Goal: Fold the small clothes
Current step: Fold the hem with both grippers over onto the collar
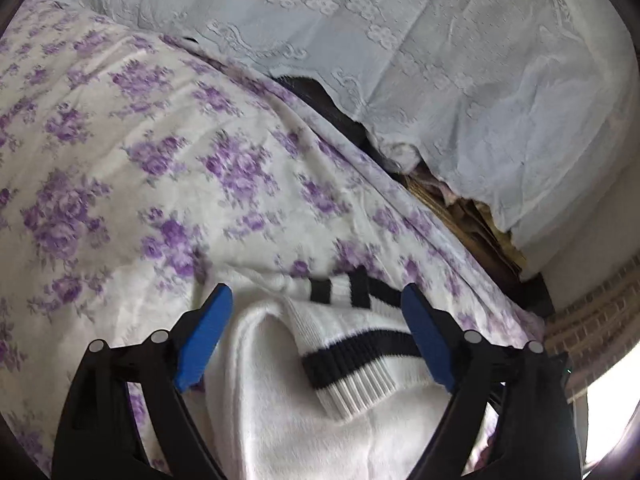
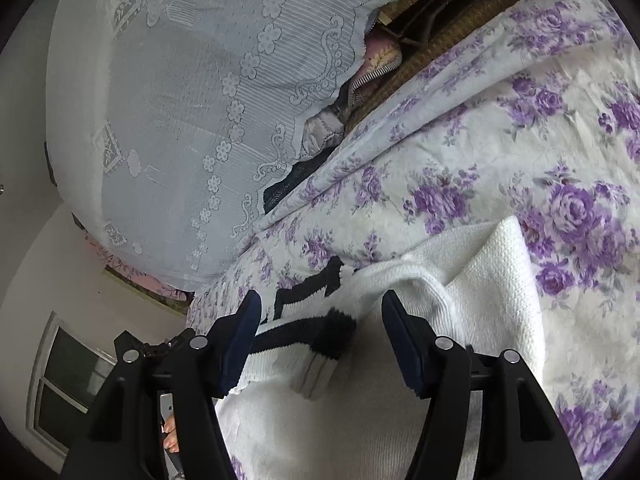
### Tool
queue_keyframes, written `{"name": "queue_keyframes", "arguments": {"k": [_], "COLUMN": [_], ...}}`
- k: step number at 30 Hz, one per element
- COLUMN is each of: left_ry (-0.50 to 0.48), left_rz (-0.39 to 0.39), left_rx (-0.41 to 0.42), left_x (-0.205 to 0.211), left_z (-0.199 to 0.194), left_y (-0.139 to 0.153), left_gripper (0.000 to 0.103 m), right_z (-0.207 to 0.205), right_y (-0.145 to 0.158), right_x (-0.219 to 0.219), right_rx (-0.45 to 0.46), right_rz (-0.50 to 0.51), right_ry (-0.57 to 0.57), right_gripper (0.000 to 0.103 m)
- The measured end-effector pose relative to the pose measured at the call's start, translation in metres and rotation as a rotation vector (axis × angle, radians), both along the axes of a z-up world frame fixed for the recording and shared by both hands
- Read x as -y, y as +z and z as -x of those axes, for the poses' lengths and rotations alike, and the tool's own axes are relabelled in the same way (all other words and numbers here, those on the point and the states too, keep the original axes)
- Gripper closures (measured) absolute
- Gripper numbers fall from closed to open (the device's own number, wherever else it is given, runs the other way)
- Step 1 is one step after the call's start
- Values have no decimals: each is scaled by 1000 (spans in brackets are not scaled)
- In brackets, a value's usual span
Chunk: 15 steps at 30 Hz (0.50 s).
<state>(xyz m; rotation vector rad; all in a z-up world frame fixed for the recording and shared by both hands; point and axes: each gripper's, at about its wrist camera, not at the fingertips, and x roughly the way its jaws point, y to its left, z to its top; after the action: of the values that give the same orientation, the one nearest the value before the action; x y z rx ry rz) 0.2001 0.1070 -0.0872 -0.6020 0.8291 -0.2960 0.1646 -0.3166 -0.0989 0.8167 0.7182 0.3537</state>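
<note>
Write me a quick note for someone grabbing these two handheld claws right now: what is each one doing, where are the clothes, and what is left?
Left claw: open, nothing gripped, above the white sweater.
Right claw: open, nothing gripped, above the same sweater's black-striped cuff.
Things: the sweater lies on the purple floral bedspread, sleeves laid inward over the body.
Done: sleeves appear folded in.
Left: probably fold the body over and tidy it; whether more clothes wait cannot be seen.
</note>
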Motion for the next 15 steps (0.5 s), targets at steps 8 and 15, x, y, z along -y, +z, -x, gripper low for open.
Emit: {"name": "queue_keyframes", "arguments": {"k": [8,15], "left_ry": [-330,-298], "left_rz": [-47,-14], "left_rx": [-139,-113], "left_x": [41,59], "left_z": [4,-21], "left_y": [-12,-25], "left_gripper": [17,11], "right_z": [12,-18], "right_y": [11,11], "right_x": [-37,-78], "right_rx": [-25,-56], "right_rz": [89,205], "right_ry": [178,281], "right_gripper": [39,38]}}
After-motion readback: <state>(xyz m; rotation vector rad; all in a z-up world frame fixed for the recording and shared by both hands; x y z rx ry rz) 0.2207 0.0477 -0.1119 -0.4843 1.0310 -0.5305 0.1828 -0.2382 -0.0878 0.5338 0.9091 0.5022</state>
